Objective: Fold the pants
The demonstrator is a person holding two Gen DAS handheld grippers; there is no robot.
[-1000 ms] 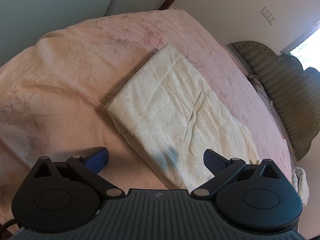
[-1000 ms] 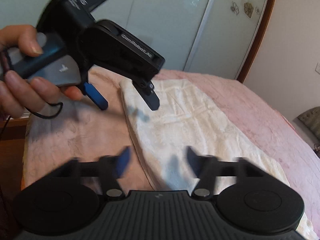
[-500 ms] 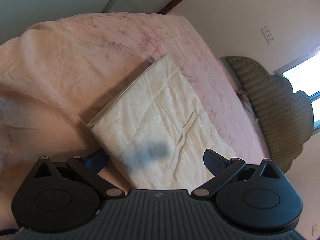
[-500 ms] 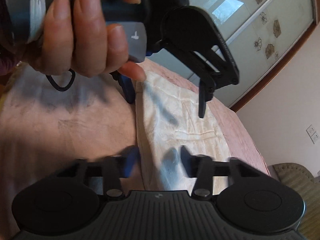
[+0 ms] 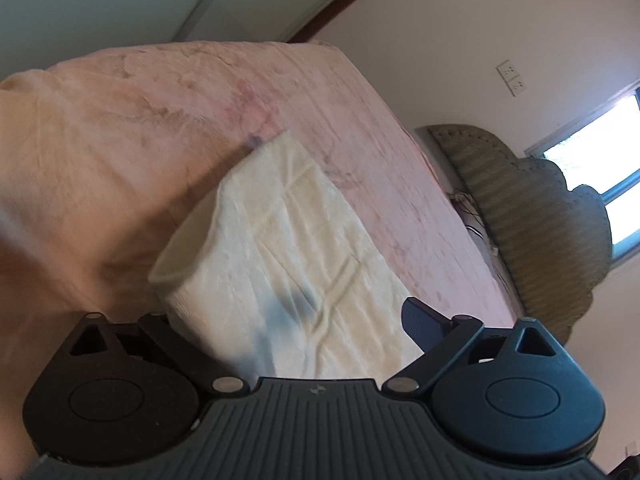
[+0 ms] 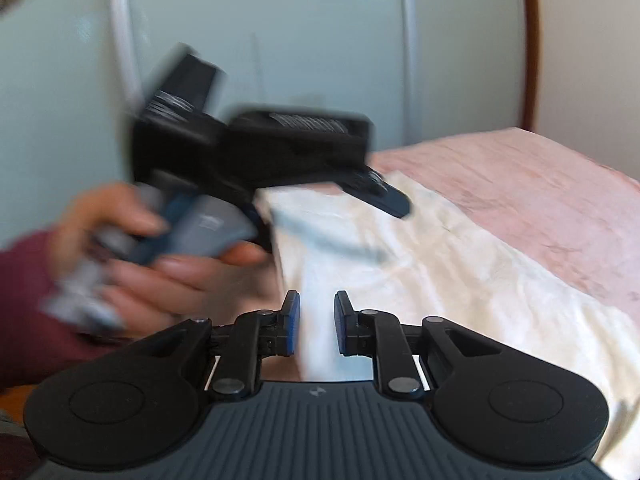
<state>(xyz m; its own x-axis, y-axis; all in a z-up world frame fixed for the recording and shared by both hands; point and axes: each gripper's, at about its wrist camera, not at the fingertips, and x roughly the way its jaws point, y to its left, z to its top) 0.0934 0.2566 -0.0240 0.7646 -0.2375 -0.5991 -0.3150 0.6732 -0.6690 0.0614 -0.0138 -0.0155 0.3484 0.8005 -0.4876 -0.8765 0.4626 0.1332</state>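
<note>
The cream folded pants lie on the pink bedspread; their near left edge is lifted off the bed. My left gripper is wide open around that end; its right finger shows, the left finger is hidden behind the cloth. In the right wrist view the pants stretch away to the right. My right gripper has its jaws narrowed around the raised near edge, with a gap left at each pad. The left gripper, held by a hand, sits blurred just beyond.
A padded olive headboard stands at the right end of the bed, below a window. Pale sliding wardrobe doors stand behind the bed. The bedspread runs on to the right of the pants.
The near edge of the pants has risen off the bed. My right gripper's jaws have narrowed around it. The left gripper has moved in lower over the pants' end.
</note>
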